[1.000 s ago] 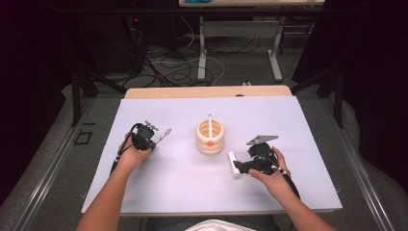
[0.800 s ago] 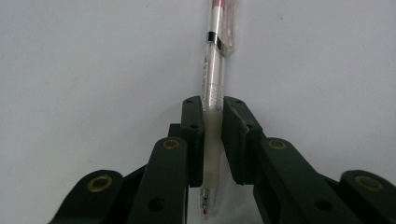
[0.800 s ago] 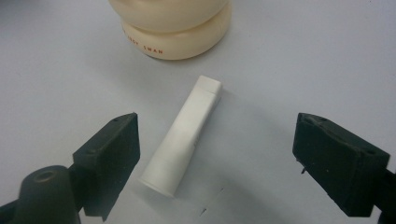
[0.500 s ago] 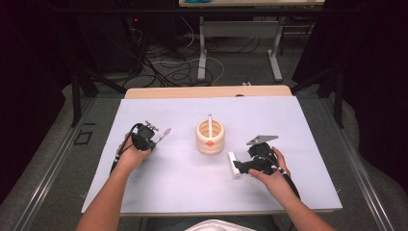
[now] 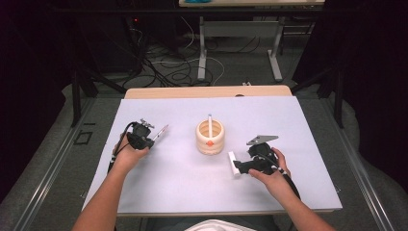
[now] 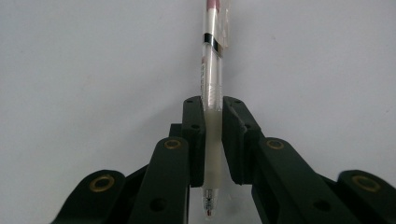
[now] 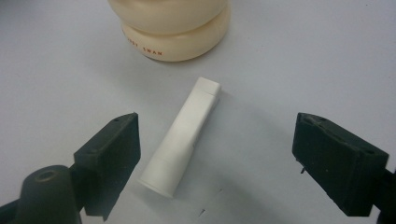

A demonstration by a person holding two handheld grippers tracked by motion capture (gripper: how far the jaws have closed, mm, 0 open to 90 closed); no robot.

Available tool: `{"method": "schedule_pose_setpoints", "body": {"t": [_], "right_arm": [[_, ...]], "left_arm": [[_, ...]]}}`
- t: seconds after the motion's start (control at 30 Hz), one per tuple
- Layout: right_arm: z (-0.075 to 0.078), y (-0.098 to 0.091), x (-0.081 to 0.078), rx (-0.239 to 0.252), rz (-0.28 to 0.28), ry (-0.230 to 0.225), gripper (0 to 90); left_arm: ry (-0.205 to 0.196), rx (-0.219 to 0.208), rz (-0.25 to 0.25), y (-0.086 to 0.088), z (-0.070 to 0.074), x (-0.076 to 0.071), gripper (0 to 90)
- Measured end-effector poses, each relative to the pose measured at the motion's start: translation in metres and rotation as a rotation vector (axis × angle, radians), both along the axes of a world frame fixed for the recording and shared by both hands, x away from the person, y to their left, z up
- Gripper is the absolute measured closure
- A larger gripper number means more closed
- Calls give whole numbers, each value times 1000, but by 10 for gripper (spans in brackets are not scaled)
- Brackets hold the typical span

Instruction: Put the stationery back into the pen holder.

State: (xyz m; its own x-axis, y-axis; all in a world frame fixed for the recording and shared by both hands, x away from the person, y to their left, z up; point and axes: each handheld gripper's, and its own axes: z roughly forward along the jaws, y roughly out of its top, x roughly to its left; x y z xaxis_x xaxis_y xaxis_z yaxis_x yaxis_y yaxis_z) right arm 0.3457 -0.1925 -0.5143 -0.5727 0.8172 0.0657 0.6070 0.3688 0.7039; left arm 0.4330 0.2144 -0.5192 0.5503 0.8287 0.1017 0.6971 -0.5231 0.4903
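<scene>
Between the pressed jaws of the left gripper (image 6: 212, 140) sits a pen (image 6: 211, 88), pinched around its pale rubbery grip section, the tip pointing back toward the hand and the clear barrel with its clip running out ahead over the worktop (image 5: 183, 178). The right gripper (image 7: 217, 163) has its jaws spread wide to either side of a white tube-like piece (image 7: 184, 140) lying flat and slantwise just short of the cream holder (image 7: 175, 28), not touching it.

The work in hand looks like gathering writing things into the holder (image 5: 210, 137), which stands mid-worktop between the two hands with one pale stick already upright in it. To do the right-hand pick well, I would turn the jaws square across the white piece's long axis, lower until the pads flank its middle, then close gently so it does not skid.

The pen barrel is glossy, see-through plastic with a dark band; the white piece is matte, with a narrower squared end. The holder is ribbed, rounded, smooth cream plastic with small orange lettering. The worktop is a plain, pale, matte sheet.
</scene>
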Motion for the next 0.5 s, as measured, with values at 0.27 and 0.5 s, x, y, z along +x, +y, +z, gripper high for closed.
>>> {"method": "schedule_pose_setpoints", "body": {"t": [0.27,0.5], "right_arm": [[-1,0,0,11,4,-11,151],[2,0,-1,-4,5,8,152]], "left_arm": [[-21,-60,-14,-1,10,-8,796],[-27,-107,-51,-7,20,-18,796]]}}
